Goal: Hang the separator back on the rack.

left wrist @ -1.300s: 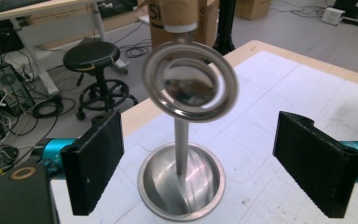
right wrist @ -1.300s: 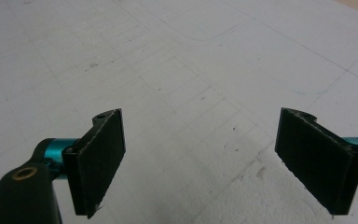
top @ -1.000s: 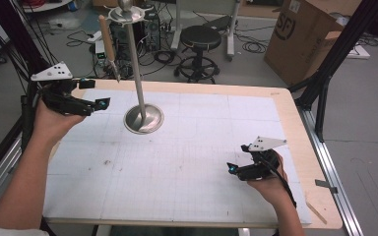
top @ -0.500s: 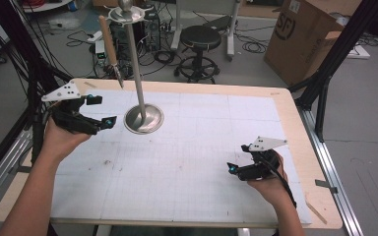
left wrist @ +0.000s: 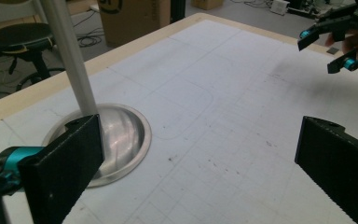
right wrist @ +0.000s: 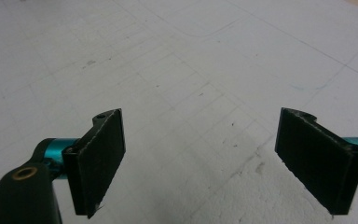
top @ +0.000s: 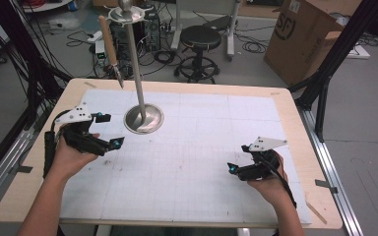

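My left gripper (top: 104, 130) and right gripper (top: 240, 158), both wide open, empty; left's jaws just widened. Metal stand (top: 143, 118) looks heavy, slick; I'd grip the pole (left wrist: 70, 56).

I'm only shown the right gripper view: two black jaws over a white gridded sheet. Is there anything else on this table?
Observer: Yes. A metal stand, a round base with a tall pole, stands at the far left of the mat.
Operator: Anything on it?
Observer: A wooden-handled tool seems to hang from its top, tip down.
Operator: And the other gripper?
Observer: The left gripper is beside the base; its jaws have just been opening, with nothing between them.
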`<state>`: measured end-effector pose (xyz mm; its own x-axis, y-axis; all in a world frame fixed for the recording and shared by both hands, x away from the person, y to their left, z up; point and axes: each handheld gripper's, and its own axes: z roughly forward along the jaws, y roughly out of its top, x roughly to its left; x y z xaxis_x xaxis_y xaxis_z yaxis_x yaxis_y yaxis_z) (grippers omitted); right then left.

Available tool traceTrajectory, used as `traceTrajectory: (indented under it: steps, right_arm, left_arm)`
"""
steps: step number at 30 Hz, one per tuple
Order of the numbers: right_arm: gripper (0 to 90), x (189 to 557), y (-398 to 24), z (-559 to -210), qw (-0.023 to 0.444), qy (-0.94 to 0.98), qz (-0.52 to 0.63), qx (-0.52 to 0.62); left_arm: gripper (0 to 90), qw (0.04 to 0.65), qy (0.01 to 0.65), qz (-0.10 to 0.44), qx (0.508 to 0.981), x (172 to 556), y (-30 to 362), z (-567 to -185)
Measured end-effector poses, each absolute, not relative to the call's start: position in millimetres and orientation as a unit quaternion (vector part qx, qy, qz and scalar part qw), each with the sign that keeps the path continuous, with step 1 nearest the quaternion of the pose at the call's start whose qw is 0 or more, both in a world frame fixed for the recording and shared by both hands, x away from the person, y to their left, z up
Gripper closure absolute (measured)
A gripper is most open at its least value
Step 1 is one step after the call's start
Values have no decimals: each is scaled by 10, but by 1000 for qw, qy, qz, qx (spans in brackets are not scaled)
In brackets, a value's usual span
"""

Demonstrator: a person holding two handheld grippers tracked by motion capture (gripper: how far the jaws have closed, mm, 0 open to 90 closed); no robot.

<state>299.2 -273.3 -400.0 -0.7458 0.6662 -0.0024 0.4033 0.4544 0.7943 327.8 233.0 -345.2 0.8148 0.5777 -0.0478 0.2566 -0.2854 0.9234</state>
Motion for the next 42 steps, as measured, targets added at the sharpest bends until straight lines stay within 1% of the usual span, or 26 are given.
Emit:
traceTrajectory:
  steps: [5, 16, 24, 31, 42]
  right_arm:
    - [148, 2995, -2745, -3997, 160, 836, 415, 320]
    - [149, 2995, -2747, -3991, 159, 835, 418, 319]
    - [148, 2995, -2788, -4009, 160, 835, 419, 320]
    - [148, 3005, -2845, -4058, 157, 833, 417, 328]
    - [149, 3005, -2810, -4050, 159, 837, 412, 325]
  left_arm:
    - [18, 521, 268, 146, 797, 3271, 2270, -3544]
    - [18, 514, 272, 139, 801, 3257, 2240, -3643]
    - [17, 501, 270, 123, 813, 3293, 2154, -3771]
    - [17, 518, 257, 95, 810, 3290, 2067, -3832]
    - [17, 500, 255, 87, 823, 3262, 2020, -3951]
